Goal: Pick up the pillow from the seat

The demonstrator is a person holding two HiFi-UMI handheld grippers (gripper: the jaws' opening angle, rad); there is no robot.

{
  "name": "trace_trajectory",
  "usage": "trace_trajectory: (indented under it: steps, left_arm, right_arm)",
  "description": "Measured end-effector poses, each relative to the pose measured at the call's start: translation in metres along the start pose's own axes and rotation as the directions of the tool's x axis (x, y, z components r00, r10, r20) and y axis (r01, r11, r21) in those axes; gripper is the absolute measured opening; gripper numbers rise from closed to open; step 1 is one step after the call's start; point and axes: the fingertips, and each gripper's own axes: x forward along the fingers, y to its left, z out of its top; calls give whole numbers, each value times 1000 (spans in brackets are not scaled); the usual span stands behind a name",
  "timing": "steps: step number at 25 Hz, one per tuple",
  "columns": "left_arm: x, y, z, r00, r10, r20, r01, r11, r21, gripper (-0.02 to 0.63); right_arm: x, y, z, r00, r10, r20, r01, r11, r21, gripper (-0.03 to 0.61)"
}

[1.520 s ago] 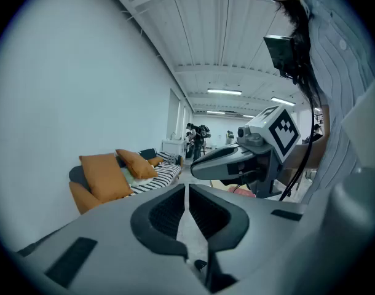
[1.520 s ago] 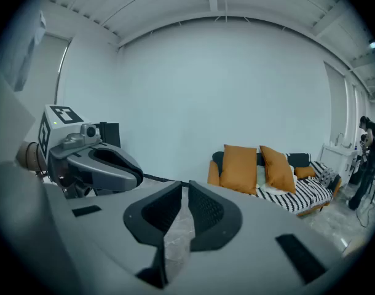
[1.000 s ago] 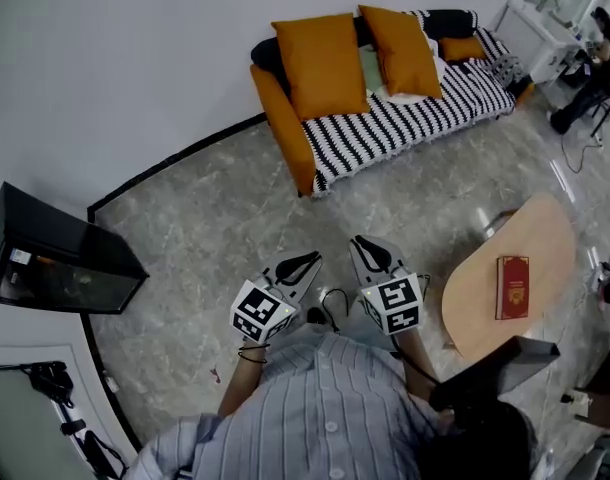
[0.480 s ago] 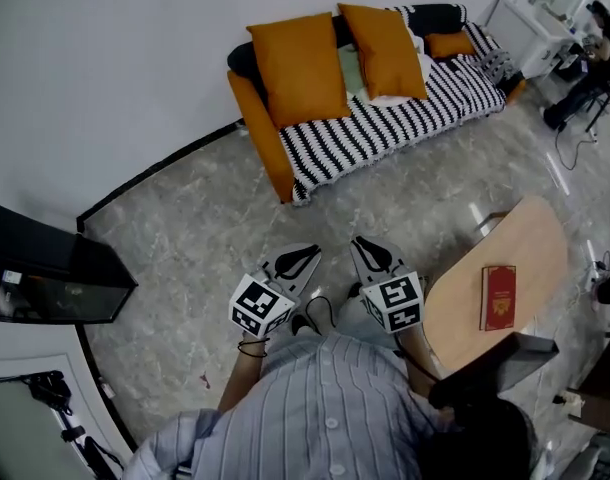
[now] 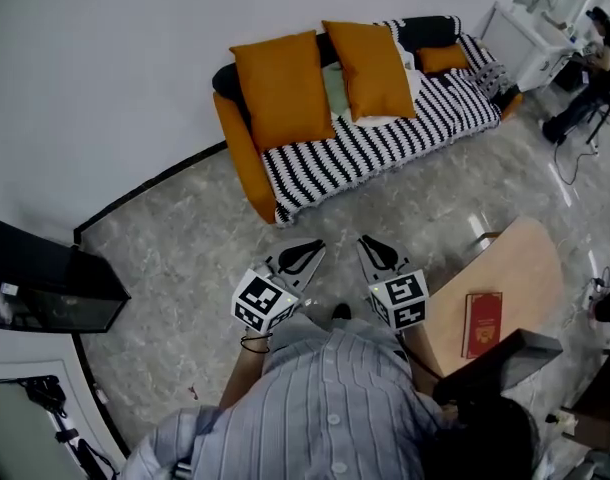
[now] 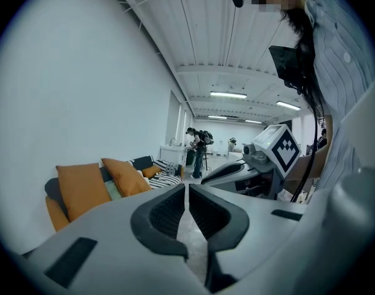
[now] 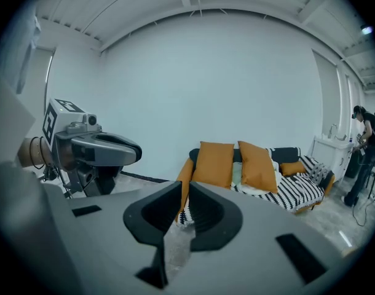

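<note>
Jaws closed and empty (left gripper (image 5: 313, 247), right gripper (image 5: 366, 242)), pillow (image 5: 281, 88) well ahead on the sofa (image 5: 385, 144).

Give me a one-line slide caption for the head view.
Person with left gripper and right gripper shut faces a striped sofa bearing orange pillows.
</note>
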Motion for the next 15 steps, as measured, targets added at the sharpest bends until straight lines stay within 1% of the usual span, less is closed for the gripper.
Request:
trace_trajectory:
  steps: [7,11,15]
  left_arm:
    - [46,-5,-4,998,-29,-54,29,1000,-2,11]
    - [66,4,0,997,-28,-67,28,1000,-1,9]
    - [86,20,-5,996,-25,-86,23,1000,-14,12]
  right_arm:
    - [9,-42,-9,1000,14,-11,-14,999,30,46]
    - [17,-60,-8,1000,15,-5,-14,998,57,46]
    - [35,-81,-16,1000,10,-26,-8,996,87,46]
